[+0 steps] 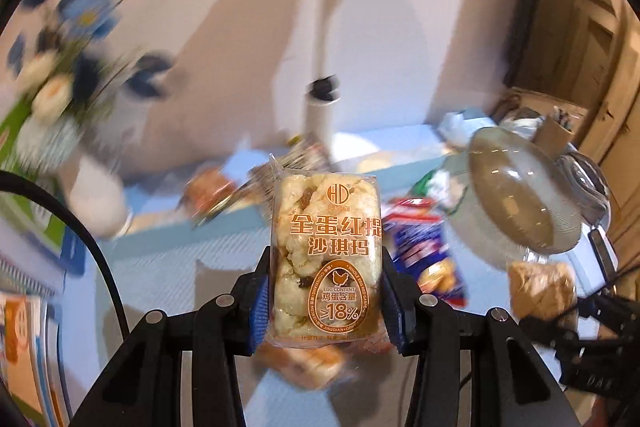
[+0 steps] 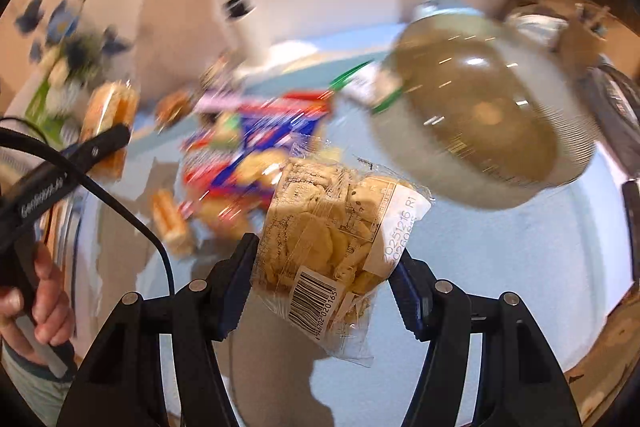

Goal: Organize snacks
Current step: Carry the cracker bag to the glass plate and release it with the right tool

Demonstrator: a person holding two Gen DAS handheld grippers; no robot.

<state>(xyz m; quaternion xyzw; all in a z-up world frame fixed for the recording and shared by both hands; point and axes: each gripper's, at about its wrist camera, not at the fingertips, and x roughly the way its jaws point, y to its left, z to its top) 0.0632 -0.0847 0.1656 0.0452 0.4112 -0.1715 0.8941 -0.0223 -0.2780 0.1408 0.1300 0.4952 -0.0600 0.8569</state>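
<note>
Each gripper carries one packet above the blue table (image 2: 500, 267), and the move ahead turns on where the glass bowl (image 2: 480, 119) lies from them. The left gripper (image 1: 324, 287) is clamped narrowly on a sachima bar (image 1: 324, 259), its pads on the two long edges, so the bar's long axis runs straight out along the fingers and its far end points toward the back of the table. The right gripper (image 2: 324, 267) stands about half open, yet its pads press both sides of a biscuit bag (image 2: 336, 239) — a wider, softer load, tilted, with the barcode end hanging below the jaws. In the right wrist view the bowl sits just ahead and to the right of the bag, looming large; in the left wrist view it is further off to the right, beyond the loose snack pile (image 1: 424, 251). My reading is that the right hand is nearer the bowl and would reach it first — the left would have to cross over the pile
</note>
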